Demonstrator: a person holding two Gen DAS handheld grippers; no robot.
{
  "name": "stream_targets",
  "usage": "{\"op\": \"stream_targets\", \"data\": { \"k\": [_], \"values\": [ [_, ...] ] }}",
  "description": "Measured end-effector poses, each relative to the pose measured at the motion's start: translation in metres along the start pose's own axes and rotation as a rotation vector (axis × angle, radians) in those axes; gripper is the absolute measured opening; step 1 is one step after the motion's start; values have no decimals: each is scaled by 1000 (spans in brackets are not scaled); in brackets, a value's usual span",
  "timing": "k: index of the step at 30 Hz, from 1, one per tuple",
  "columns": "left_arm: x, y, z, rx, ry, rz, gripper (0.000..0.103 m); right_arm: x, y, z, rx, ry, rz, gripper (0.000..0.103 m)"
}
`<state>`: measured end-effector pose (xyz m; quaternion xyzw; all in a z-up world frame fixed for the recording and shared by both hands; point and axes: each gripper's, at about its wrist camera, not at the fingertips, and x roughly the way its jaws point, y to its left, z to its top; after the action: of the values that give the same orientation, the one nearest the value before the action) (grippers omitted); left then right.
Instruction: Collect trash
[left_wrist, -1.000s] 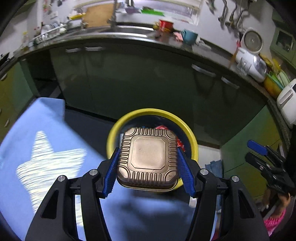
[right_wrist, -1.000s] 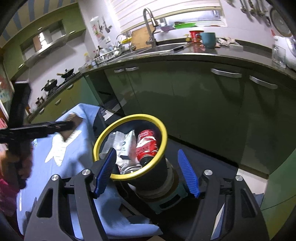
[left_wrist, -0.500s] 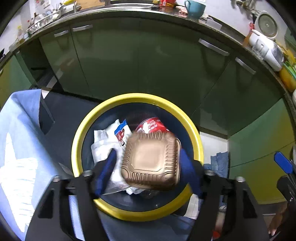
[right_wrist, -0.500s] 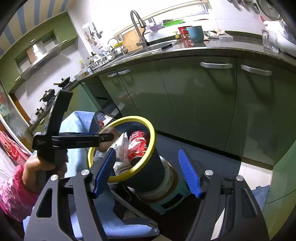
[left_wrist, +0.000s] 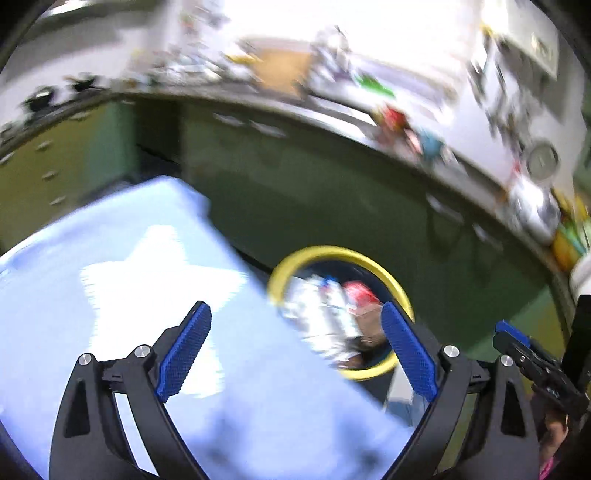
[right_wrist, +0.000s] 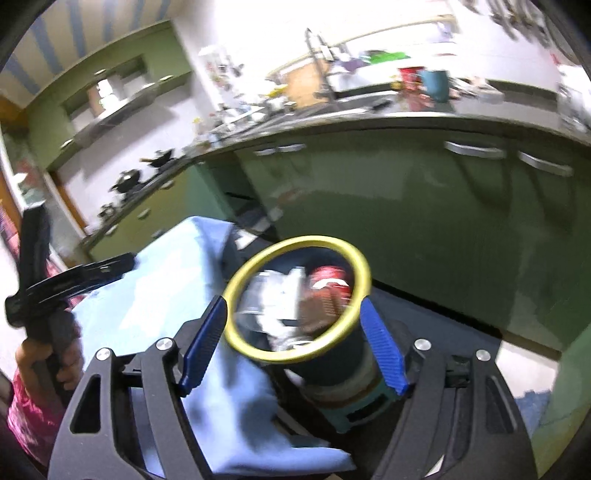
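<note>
A dark trash bin with a yellow rim (left_wrist: 397, 288) (right_wrist: 360, 266) stands on the floor beside the table. In it lie white wrappers (left_wrist: 321, 310), a red can (right_wrist: 328, 282) and a brown ribbed container (left_wrist: 369, 321) (right_wrist: 314, 310). My left gripper (left_wrist: 295, 349) is open and empty, above the table's edge and left of the bin. It also shows in the right wrist view (right_wrist: 77, 277) at the far left. My right gripper (right_wrist: 291, 343) is open and empty, just in front of the bin. Both views are blurred.
A light blue cloth with a white star (left_wrist: 129, 280) covers the table (right_wrist: 155, 280). Green cabinets (right_wrist: 424, 221) under a cluttered dark counter (right_wrist: 369, 114) run behind the bin. A blue rag (right_wrist: 532, 402) lies on the floor at right.
My left gripper opened over the bin and the brown container dropped in. The left gripper then pulled back and to the left over the table. The right gripper shifted slightly.
</note>
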<state>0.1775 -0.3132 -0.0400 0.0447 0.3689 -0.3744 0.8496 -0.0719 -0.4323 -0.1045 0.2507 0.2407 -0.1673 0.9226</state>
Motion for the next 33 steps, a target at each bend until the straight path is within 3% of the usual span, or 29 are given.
{"op": "stream_targets", "data": {
  "k": [4,8,11,14,19,24,27,33],
  "values": [
    [-94,74,-31,-128,-168,152,93,-3,39,0,-53,-41,71,71],
    [-180,129,-71,-240,-275,356,94,-10,78,-3,-142,-40,48,74],
    [-236,156,-107,-337,-315,476,98,-22,107,-9,-224,-23,41,79],
    [-272,165,-140,-364,-296,590,98,-42,132,-16,-299,-27,27,87],
    [-300,169,-180,-386,-270,601,98,-63,146,-32,-340,-41,10,96],
    [-308,140,-201,-368,-280,610,98,-80,153,-38,-339,-78,30,96],
    [-307,119,-200,-367,-271,562,98,-91,160,-39,-341,-124,48,96],
    [-317,91,-197,-325,-320,561,98,-97,167,-44,-357,-138,67,96]
  ]
}}
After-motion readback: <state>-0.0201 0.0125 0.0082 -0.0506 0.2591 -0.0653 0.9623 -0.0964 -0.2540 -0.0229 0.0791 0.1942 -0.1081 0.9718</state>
